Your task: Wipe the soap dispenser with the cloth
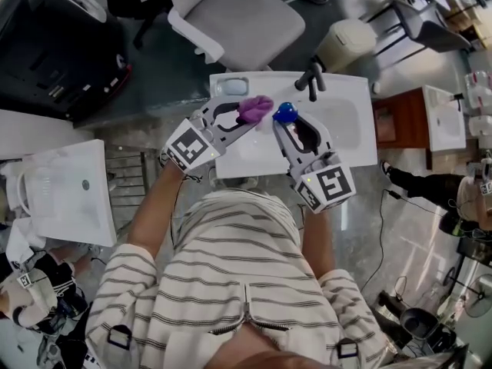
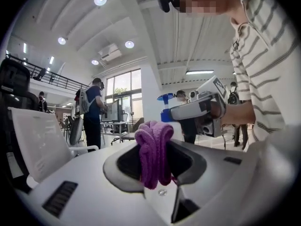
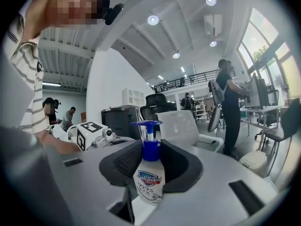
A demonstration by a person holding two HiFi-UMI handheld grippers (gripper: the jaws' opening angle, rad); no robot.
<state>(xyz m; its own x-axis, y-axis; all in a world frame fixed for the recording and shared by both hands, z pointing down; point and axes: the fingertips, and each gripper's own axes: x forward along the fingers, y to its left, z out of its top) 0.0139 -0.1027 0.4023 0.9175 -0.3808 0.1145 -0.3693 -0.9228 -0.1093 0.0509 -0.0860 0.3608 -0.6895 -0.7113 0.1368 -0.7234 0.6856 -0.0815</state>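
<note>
In the head view my left gripper [image 1: 247, 115] is shut on a bunched purple cloth [image 1: 255, 108] above the white sink [image 1: 346, 125]. Just to its right, my right gripper [image 1: 290, 124] is shut on the soap dispenser [image 1: 285, 113], whose blue pump top shows. The left gripper view has the cloth [image 2: 154, 149] pinched between the jaws, with the dispenser's blue pump [image 2: 165, 106] and the right gripper beyond it. In the right gripper view the clear dispenser [image 3: 149, 173] stands upright between the jaws. Cloth and dispenser are close, and I cannot tell if they touch.
A black tap [image 1: 311, 79] and a soap dish [image 1: 229, 85] sit at the sink's far edge. A grey office chair [image 1: 231, 14] and a white bin [image 1: 346, 43] stand behind it. Another white basin [image 1: 69, 194] lies at the left. People stand in the background.
</note>
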